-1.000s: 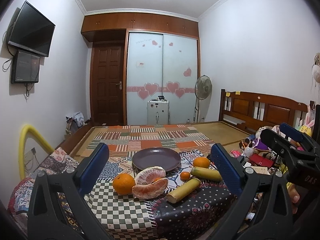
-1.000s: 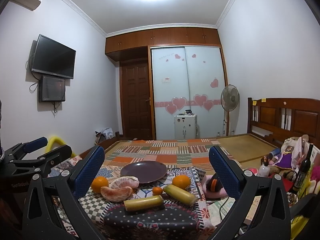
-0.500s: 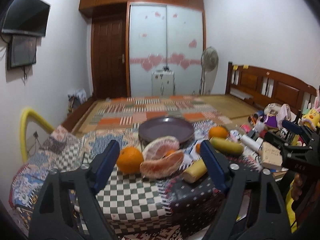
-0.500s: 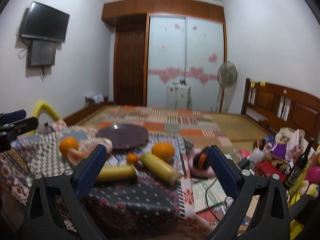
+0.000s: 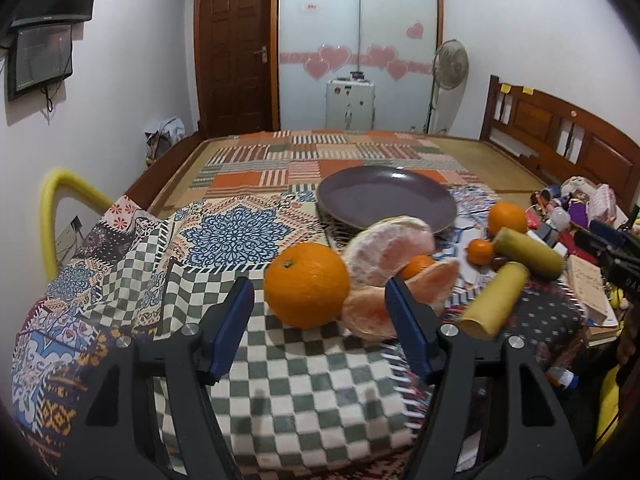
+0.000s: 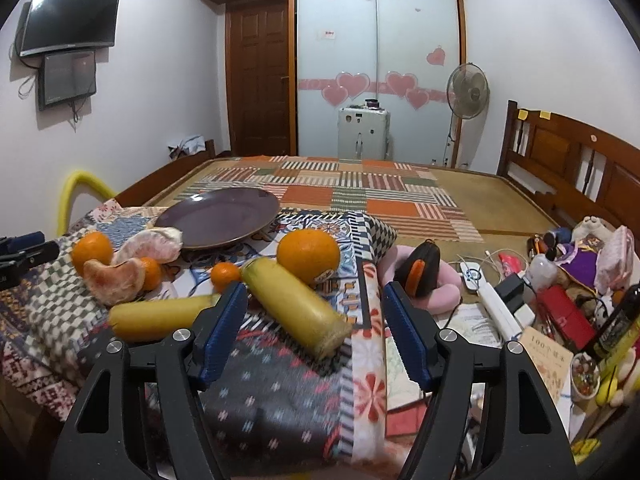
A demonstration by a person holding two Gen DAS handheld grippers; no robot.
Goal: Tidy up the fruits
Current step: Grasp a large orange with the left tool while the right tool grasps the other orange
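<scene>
The left gripper (image 5: pixel 319 304) has just been closing its jaws; they stand apart, nothing clamped, the large orange (image 5: pixel 307 284) just beyond the gap on the cloth-covered tabletop (image 5: pixel 304 392). The right gripper (image 6: pixel 315 306) has been closing too, jaws apart and empty, 1 yellow stalk piece (image 6: pixel 295 305) lying just past them. Farther off sit pomelo segments (image 5: pixel 386 249), then the purple plate (image 5: pixel 384 202).

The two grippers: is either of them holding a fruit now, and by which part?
Nothing is held. The left gripper and right gripper have just been closing, but their pads touch no fruit.
</scene>
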